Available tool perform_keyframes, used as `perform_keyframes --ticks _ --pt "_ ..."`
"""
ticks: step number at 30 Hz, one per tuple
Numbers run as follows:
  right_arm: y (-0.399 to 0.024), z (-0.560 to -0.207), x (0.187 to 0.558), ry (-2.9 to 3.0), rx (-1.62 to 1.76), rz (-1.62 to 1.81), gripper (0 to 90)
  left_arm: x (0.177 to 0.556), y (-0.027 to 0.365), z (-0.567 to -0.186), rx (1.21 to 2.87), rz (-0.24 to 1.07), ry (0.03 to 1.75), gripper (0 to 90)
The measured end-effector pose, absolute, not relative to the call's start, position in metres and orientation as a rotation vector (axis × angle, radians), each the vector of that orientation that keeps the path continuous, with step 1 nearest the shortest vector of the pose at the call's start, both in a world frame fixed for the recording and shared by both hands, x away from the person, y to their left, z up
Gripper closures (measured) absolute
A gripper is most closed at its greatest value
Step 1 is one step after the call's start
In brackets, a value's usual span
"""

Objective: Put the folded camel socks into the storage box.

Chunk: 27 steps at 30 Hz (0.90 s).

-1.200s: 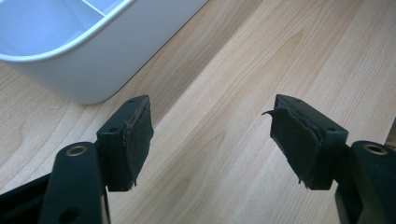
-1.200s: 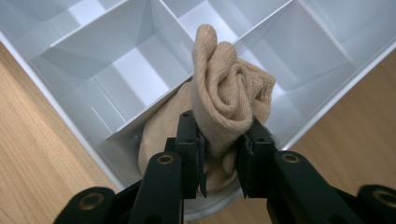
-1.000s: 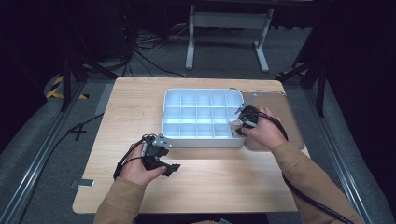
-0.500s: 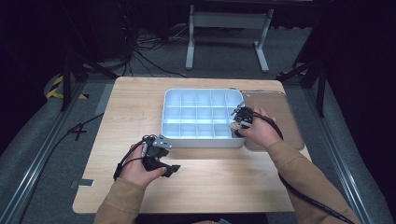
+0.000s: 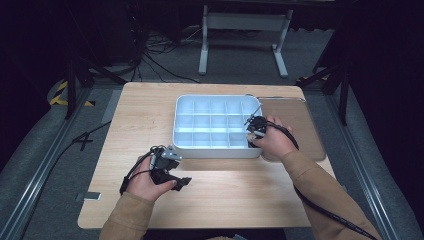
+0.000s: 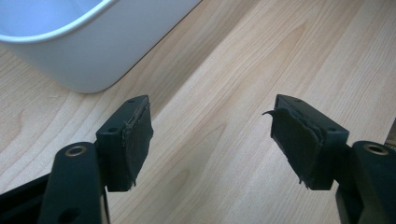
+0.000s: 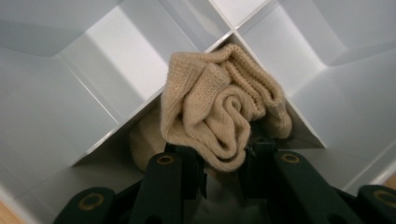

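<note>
- Beige knit cloth [image 7: 219,116], bunched and folded with a ribbed edge, sits in one compartment of the white divided tray [image 5: 216,150], over by the tray's right-hand wall as the high view shows it.
- No brand, label or writing readable anywhere, tray and tools included.
- That tray is the landmark: a grid of small cells with thin white dividers. From the high view the other cells look bare; can't tell for certain on the far ones.
- Right gripper [image 7: 224,156] reaches down into that same cell with its jaws pinching the lower fold of the cloth. In the high view the right gripper [image 5: 256,125] sits over the tray's right-hand cells, with the hand behind it at the tray's front right corner.
- Left gripper [image 6: 210,140] has its jaws spread wide with nothing between them, just bare wood. The tray's rounded front corner is just ahead of it, not touching.
- From above, the left gripper [image 5: 170,167] sits in front of the tray's front left corner, well apart from the right one.
- Wooden table [image 5: 145,115] has plenty of open room left of the tray and in front of it. A flat brownish mat [image 5: 295,120] lies right up against the tray's right side.
</note>
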State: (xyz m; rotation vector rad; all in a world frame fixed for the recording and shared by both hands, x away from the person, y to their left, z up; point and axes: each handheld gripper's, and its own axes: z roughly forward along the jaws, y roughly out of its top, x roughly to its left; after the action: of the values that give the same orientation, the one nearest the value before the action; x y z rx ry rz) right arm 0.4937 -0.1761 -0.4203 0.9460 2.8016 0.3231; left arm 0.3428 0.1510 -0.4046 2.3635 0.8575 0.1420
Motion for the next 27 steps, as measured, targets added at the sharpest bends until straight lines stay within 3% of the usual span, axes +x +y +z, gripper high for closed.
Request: perform_keyframes --ticks 8,27 --pt "-0.186 -0.406 0.486 2.797 0.985 0.481 58.8 0.345 0.15 -0.405 2.363 0.134 0.857 29.7" --pt "-0.228 -0.357 0.444 2.667 0.887 0.917 52.7 0.348 0.143 -0.403 2.373 0.124 0.832 29.7"
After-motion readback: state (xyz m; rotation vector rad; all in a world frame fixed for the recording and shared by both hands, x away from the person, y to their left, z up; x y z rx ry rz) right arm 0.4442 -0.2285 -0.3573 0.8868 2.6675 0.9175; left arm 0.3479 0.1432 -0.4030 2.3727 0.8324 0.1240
